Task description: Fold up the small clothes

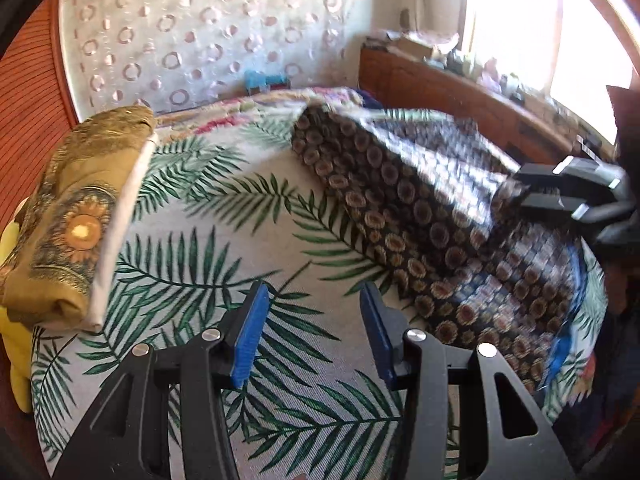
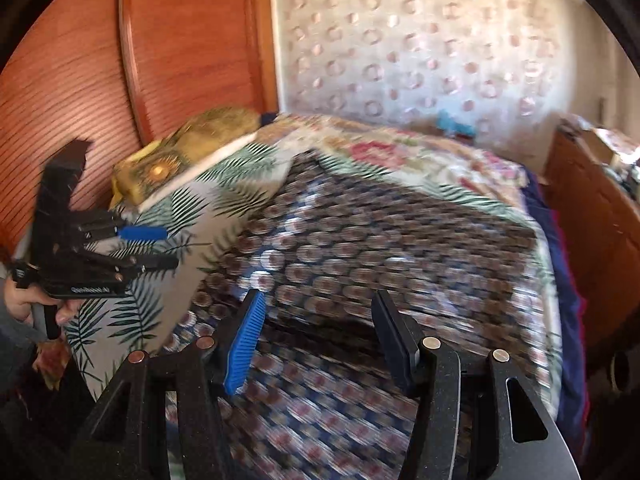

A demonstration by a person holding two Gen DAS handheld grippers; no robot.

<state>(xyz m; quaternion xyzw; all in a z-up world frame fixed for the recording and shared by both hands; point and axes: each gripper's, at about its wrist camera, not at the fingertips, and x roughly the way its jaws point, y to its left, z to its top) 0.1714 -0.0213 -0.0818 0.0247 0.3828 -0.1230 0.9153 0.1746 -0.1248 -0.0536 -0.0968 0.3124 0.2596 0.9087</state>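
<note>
The bed [image 1: 192, 216], spread with a palm-leaf sheet, served as the folding surface. The dark circle-print garment [image 1: 400, 208] lay spread toward three o'clock, apparently still unfolded. A folded gold cloth [image 1: 72, 216] sat at nine o'clock, seemingly set aside. The left gripper [image 1: 310, 334] and right gripper [image 2: 318, 340] both had fingers spread, pinching nothing.
</note>
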